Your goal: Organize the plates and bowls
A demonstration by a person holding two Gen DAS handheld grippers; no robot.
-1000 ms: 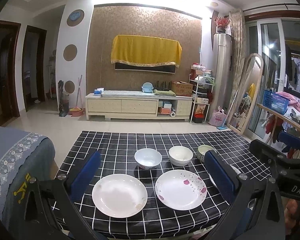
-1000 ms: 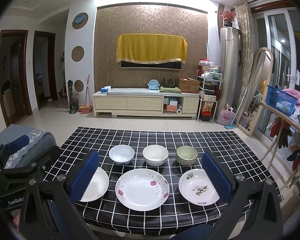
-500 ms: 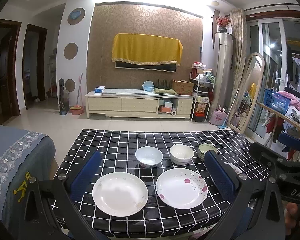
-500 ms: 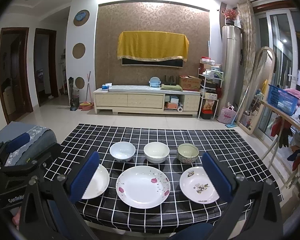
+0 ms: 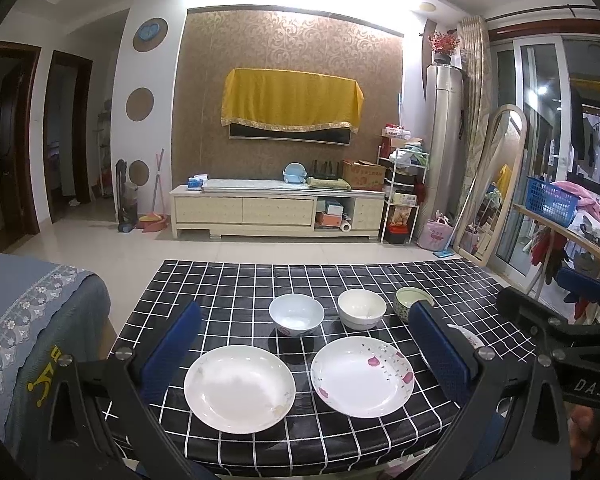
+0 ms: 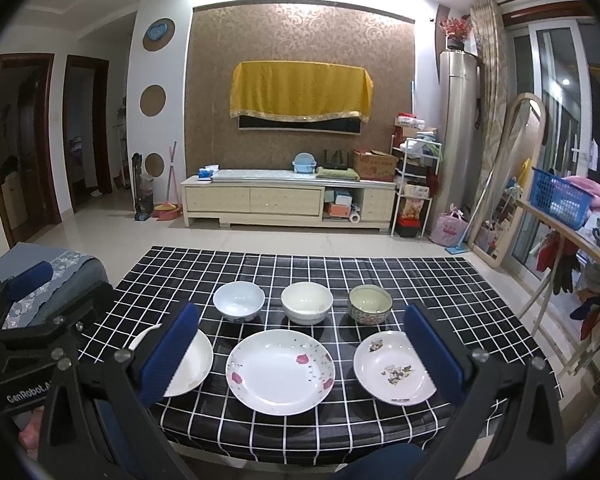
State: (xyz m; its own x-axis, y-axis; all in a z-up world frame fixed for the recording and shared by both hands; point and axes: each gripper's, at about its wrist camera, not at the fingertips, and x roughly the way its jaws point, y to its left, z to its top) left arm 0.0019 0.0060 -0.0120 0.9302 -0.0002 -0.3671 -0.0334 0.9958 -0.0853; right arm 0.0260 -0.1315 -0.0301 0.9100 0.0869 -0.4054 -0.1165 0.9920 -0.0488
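Nothing stacked yet: 3 plates (image 6: 280,372), 3 bowls (image 6: 307,303) lie separate on surface (image 6: 300,268). Both grippers' fingers wide open, empty: left gripper (image 5: 300,352), right gripper (image 6: 300,350).

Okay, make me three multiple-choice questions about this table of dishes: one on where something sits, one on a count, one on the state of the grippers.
1. Where is the patterned green-rimmed bowl in the row of bowls, in the right wrist view?
A. left end
B. middle
C. right end

2. How many plates lie on the black checked tablecloth?
A. two
B. three
C. five

3. What is the right hand-held gripper doing?
A. open, holding nothing
B. shut on a plate
C. shut on a bowl

Answers: 1 C, it stands right of the two white bowls. 2 B, three white plates line the front row. 3 A, its blue fingers stand wide apart.
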